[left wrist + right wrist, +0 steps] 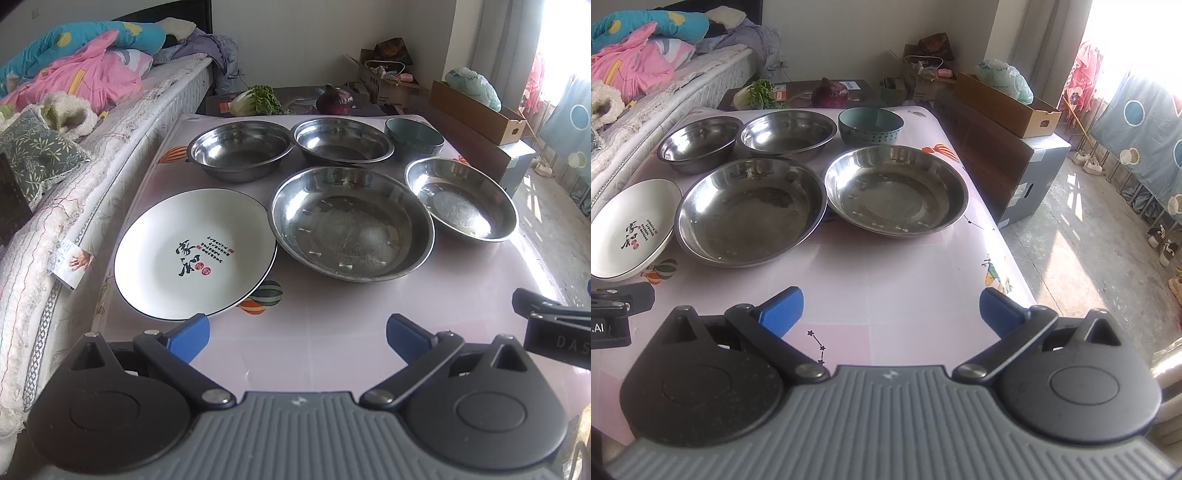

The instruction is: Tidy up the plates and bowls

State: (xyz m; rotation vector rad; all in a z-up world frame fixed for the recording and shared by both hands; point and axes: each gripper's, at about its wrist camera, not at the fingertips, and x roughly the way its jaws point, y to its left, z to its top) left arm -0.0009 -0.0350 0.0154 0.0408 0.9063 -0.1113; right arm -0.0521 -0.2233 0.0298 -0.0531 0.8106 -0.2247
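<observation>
Plates and bowls [351, 221] crowd your pink counter [332, 325] beside the bed [110, 110]; both tongs, left [297, 338] and right [891, 312], hang wide and empty.

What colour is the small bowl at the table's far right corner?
Dark teal, with a band of small lettering around the small bowl outside; the right wrist view shows it best.

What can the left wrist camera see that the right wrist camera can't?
Only the left wrist view shows the green leafy pillow and the paper tag hanging off the mattress.

Only the right wrist view shows the shoes on the floor and the star drawings on the tablecloth.

Both show the white plate, four steel bowls, the teal bowl and the purple cabbage. Each camera sees its own open gripper: left, right.
</observation>
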